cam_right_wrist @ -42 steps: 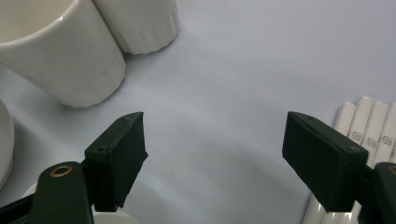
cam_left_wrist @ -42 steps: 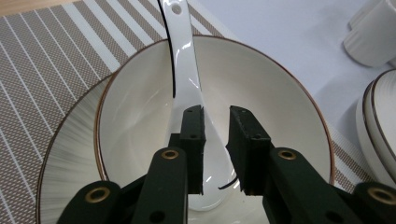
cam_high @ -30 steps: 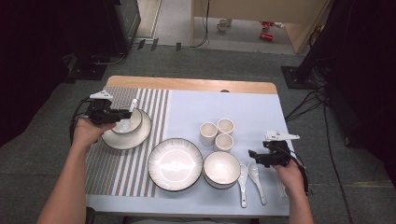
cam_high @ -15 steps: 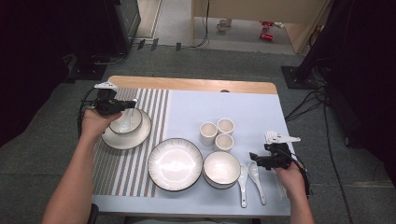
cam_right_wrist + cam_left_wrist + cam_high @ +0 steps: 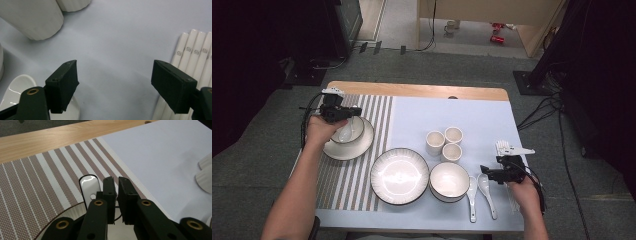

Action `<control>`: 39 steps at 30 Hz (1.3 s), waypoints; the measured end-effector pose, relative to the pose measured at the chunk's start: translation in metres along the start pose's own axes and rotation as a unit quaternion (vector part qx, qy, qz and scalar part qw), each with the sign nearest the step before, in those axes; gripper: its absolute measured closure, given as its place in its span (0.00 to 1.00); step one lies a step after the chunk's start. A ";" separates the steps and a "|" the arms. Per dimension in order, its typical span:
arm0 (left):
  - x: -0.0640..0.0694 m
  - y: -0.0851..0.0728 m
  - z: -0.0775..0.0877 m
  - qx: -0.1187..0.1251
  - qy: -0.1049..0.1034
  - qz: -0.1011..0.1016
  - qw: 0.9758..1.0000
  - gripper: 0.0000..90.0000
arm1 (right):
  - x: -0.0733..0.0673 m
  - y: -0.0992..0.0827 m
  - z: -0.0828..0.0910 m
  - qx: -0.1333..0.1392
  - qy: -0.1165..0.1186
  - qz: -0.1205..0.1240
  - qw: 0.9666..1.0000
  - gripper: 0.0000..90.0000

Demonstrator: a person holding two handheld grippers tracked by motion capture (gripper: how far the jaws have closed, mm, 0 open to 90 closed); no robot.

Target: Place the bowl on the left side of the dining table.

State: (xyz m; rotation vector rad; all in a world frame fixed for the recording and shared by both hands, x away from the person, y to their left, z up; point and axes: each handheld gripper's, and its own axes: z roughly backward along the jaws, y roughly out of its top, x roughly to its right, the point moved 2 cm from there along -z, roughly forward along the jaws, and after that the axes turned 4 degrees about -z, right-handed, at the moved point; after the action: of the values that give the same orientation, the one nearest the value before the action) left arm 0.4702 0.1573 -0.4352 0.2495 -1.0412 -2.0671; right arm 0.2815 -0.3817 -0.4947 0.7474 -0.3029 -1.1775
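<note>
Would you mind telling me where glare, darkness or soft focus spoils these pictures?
High view: ceiling light glares off the large plate, and the room's sides fall into near black. Left gripper view: a bright highlight sits on the spoon handle. Right gripper view: the cups and spoon at its edges look soft.

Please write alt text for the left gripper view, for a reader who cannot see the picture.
The left gripper has its two black jaws almost together, with nothing visible between them, above a brown-and-white striped placemat. A white spoon handle lies just beside the jaws, and a pale blue mat covers the table to the right.
</note>
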 end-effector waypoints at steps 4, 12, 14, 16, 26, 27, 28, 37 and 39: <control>0.000 -0.001 0.001 -0.002 0.004 -0.006 1.000 0.86 | 0.000 0.001 0.000 -0.001 0.000 0.001 1.000 0.24; -0.002 -0.002 0.006 0.006 0.025 -0.006 1.000 0.66 | -0.001 0.003 -0.003 -0.003 0.003 0.006 1.000 0.24; -0.003 -0.003 0.008 0.011 0.023 0.003 1.000 0.62 | -0.001 0.004 -0.004 -0.002 0.003 0.008 1.000 0.24; -0.005 -0.005 0.010 0.013 0.024 0.008 1.000 0.59 | -0.002 0.004 -0.004 -0.003 0.004 0.007 1.000 0.24; -0.011 -0.010 0.019 0.017 0.031 0.025 0.999 0.49 | -0.002 0.008 -0.008 -0.005 0.006 0.010 1.000 0.24; -0.011 -0.010 0.021 0.018 0.033 0.025 0.999 0.48 | -0.002 0.008 -0.008 -0.004 0.007 0.012 1.000 0.24; -0.011 -0.010 0.022 0.018 0.035 0.025 0.999 0.48 | -0.002 0.009 -0.008 -0.005 0.008 0.011 1.000 0.24; -0.013 -0.018 0.031 0.019 0.046 0.028 0.998 0.48 | -0.002 0.013 -0.011 -0.002 0.010 0.011 1.000 0.24; -0.012 -0.019 0.032 0.020 0.048 0.027 0.998 0.47 | -0.002 0.014 -0.012 -0.005 0.010 0.010 1.000 0.24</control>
State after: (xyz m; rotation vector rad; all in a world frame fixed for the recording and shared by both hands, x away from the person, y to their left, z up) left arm 0.4521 0.1920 -0.4308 0.3327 -1.0206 -1.9682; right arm 0.2978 -0.3728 -0.4936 0.7449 -0.2869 -1.1510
